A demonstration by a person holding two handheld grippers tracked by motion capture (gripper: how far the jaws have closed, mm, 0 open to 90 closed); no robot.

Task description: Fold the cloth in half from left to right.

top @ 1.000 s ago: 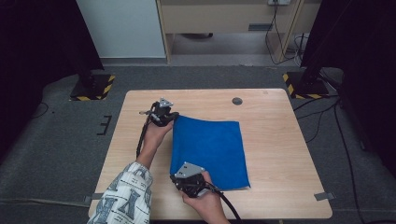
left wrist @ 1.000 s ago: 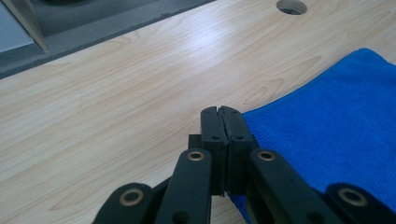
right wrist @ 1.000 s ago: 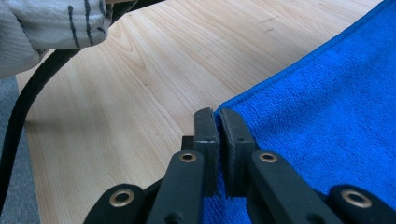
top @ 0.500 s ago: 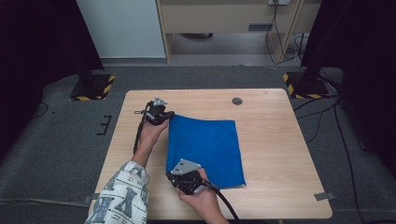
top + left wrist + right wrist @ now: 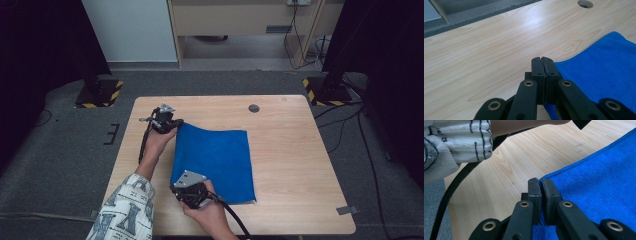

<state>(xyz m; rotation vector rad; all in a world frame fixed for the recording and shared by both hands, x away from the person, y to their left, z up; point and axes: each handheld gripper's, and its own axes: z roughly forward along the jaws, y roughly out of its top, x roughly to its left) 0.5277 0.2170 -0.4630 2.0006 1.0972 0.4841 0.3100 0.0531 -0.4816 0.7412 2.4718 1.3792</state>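
Blue cloth [image 5: 215, 160] lies flat mid-table [image 5: 300, 165], soft and limp, so I grip corners. My left gripper [image 5: 172, 125] pinches its far-left corner; my right gripper [image 5: 192, 197] clamps the near-left.

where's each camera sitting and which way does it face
High view: fixed above the person's side, looking forward and down on the table; forearms, hands, left gripper and right gripper show.
Left gripper view: rides on the left gripper, looking along its shut jaws at the cloth's edge.
Right gripper view: rides on the right gripper, facing the patterned sleeve.
All three share the blue cloth, pinched at two corners.
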